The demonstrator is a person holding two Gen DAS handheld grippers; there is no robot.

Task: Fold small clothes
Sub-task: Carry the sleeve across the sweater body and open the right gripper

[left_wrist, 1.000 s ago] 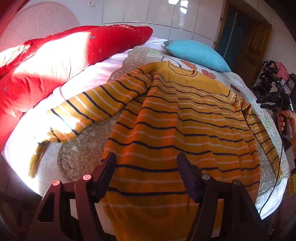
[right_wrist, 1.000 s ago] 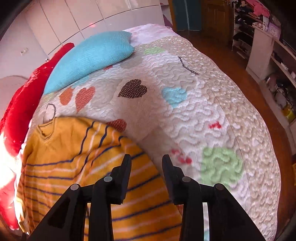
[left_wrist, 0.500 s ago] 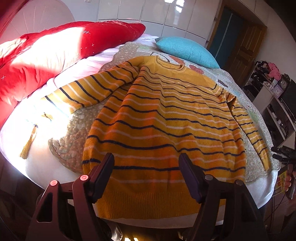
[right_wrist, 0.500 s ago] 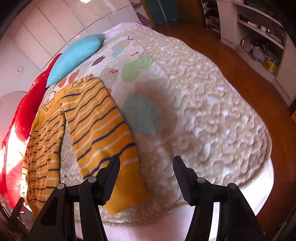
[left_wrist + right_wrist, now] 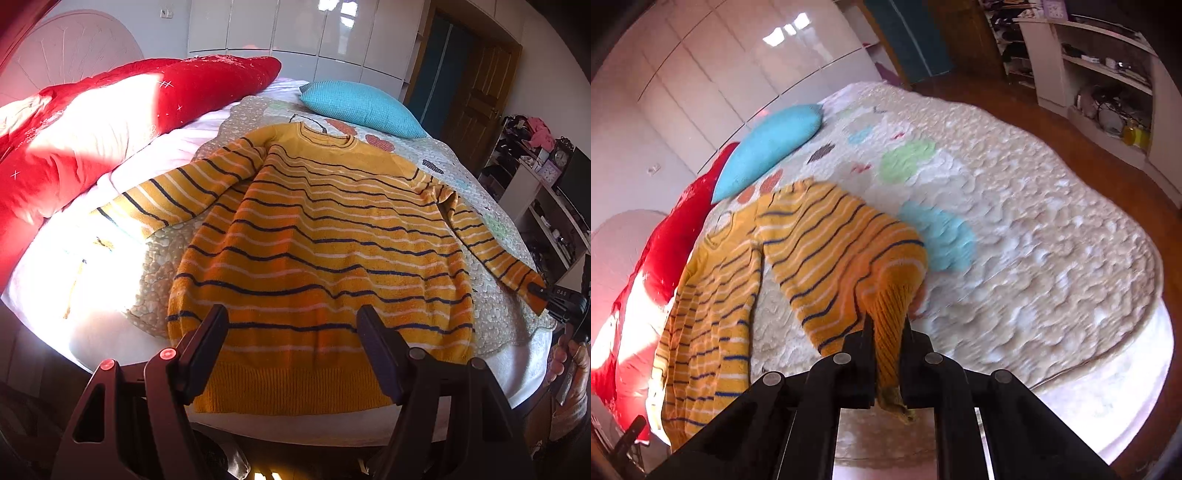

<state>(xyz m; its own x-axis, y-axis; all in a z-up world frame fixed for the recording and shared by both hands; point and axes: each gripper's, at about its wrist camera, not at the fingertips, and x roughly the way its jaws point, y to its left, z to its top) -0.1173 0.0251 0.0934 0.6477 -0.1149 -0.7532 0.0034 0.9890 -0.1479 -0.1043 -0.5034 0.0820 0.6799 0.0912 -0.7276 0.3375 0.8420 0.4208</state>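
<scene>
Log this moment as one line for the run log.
right gripper: shut on sweater cuff | left gripper: open above hem | sweater: flat on bed

quilted bedspread [image 5: 491,310] with coloured heart and blob patches, covering a round bed; white sheet [image 5: 110,332] exposed along the near edge, sunlit at left. red duvet [image 5: 92,122] heaped along the left side of the bed. turquoise pillow [image 5: 362,103] at the far end, beside the red duvet. glossy white wardrobe doors [image 5: 295,33] behind the bed; dark wooden door [image 5: 476,92] to their right. white shelving unit [image 5: 1108,85] with small cluttered items, standing on the wooden floor [image 5: 1071,144] well apart from the bed.
</scene>
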